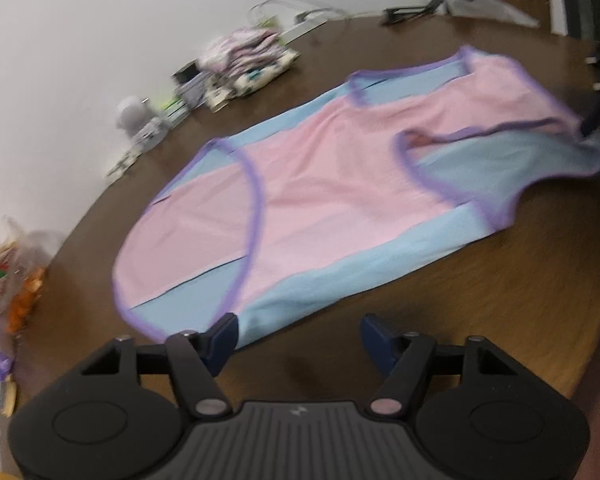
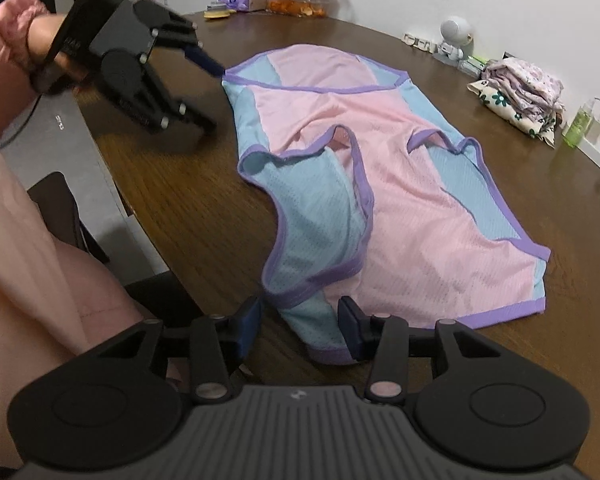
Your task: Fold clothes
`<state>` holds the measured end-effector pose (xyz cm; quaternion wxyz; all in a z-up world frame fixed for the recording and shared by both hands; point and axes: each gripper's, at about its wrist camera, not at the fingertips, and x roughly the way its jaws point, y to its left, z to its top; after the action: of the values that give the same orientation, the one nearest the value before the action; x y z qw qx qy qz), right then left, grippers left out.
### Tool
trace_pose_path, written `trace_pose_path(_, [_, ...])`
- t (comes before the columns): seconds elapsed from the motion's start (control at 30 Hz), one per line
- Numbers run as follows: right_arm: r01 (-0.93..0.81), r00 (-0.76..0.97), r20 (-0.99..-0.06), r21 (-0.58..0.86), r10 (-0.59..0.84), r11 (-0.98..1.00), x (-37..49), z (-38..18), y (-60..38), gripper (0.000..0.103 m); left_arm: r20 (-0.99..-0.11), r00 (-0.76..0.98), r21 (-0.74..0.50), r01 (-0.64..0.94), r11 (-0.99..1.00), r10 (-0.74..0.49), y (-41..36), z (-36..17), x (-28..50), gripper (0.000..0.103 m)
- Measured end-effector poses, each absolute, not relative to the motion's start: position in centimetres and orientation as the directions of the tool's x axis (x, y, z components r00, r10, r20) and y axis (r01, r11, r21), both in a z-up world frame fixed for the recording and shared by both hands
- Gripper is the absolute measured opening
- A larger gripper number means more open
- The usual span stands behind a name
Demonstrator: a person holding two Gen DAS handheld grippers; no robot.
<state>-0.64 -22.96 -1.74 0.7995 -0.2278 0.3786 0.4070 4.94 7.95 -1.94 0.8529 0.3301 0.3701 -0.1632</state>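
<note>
Right gripper (image 2: 298, 330) jaws apart astride vest (image 2: 380, 184) strap, 6 o'clock; left gripper (image 1: 298, 338) open, empty: pinch hem squarely.

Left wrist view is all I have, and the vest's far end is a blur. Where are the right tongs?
Observer: The right tongs straddle a blue shoulder strap of the vest, jaws apart, not pinching it.
Operator: How do my left tongs look from there?
Observer: Open. One fingertip of the left tongs sits at the vest's purple-edged far corner, and the other hangs over bare table.
</note>
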Motion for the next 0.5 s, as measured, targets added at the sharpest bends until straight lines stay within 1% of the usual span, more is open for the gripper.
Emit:
trace_pose_path(0.07, [-0.816, 0.388, -0.796, -0.062, 0.465, 0.574, -0.7, -1.9, -22.6, 0.043, -0.742, 0.67, 0.455, 0.513, 0.728, -0.008, 9.5, -1.9, 5.9, 0.053])
trace_pose_path(0.13, [-0.809, 0.395, -0.795, -0.063, 0.46, 0.585, -0.7, -2.0, -22.4, 0.043, -0.752, 0.66, 0.455, 0.521, 0.722, -0.002, 10.8, -1.9, 6.6, 0.036])
trace_pose_path(0.2, [-0.801, 0.403, -0.794, -0.065, 0.455, 0.596, -0.7, -2.0, -22.2, 0.041, -0.757, 0.653, 0.463, 0.534, 0.707, 0.002, 11.7, -2.0, 7.2, 0.03])
trace_pose_path(0.33, [-0.791, 0.407, -0.799, -0.066, 0.443, 0.608, -0.5, -2.0, -21.9, 0.04, -0.757, 0.653, 0.492, 0.559, 0.667, 0.012, 12.6, -2.0, 8.3, 0.03])
trace_pose_path(0.47, [-0.785, 0.405, -0.807, -0.066, 0.43, 0.616, -0.3, -1.9, -21.6, 0.039, -0.763, 0.647, 0.492, 0.593, 0.637, -0.013, 13.1, -1.9, 8.9, 0.03])
trace_pose_path(0.5, [-0.785, 0.404, -0.81, -0.067, 0.426, 0.616, -0.3, -1.9, -21.5, 0.038, -0.769, 0.639, 0.483, 0.602, 0.635, -0.021, 13.2, -1.8, 9.2, 0.028])
